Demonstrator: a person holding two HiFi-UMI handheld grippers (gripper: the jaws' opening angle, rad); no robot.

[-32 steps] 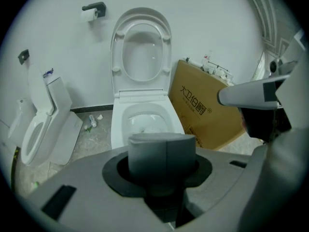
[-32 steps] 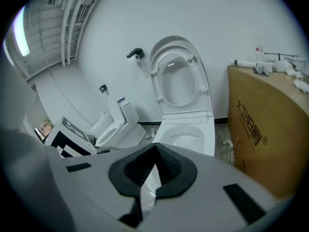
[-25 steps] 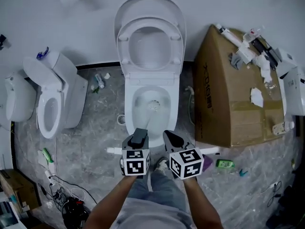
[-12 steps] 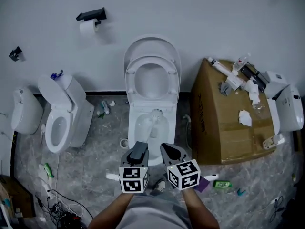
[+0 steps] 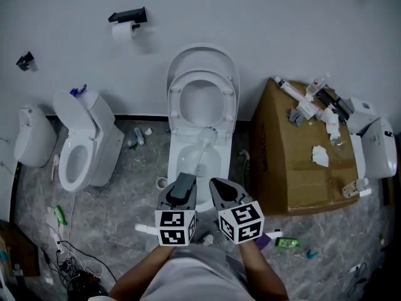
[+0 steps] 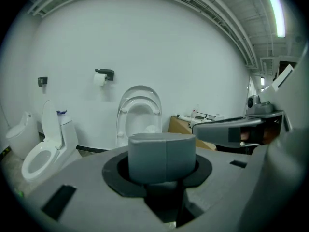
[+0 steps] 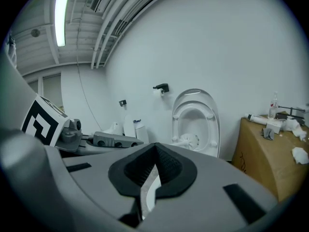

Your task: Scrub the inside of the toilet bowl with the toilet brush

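Note:
A white toilet (image 5: 173,163) stands in the middle with its seat (image 5: 178,99) and lid raised against the wall. The toilet brush's white head (image 5: 207,133) hovers at the back rim of the bowl, and its shaft slants down to my left gripper (image 5: 183,184). That gripper is shut on the brush's grey handle (image 6: 161,157). The right gripper view shows the brush head (image 7: 191,140) in front of the raised seat. My right gripper (image 5: 223,190) is beside the left one at the bowl's front edge, shut with nothing in it (image 7: 153,172).
A smaller toilet (image 5: 78,149) stands at the left, a big cardboard box (image 5: 294,162) with tools and tissue on top at the right. A toilet paper roll (image 5: 123,30) hangs on the wall. Cables (image 5: 75,271) and small bottles (image 5: 288,243) lie on the marble floor.
The brush head has come up from the water in the bowl to the back rim. Both grippers have stayed at the bowl's front, and the head camera has pulled back.

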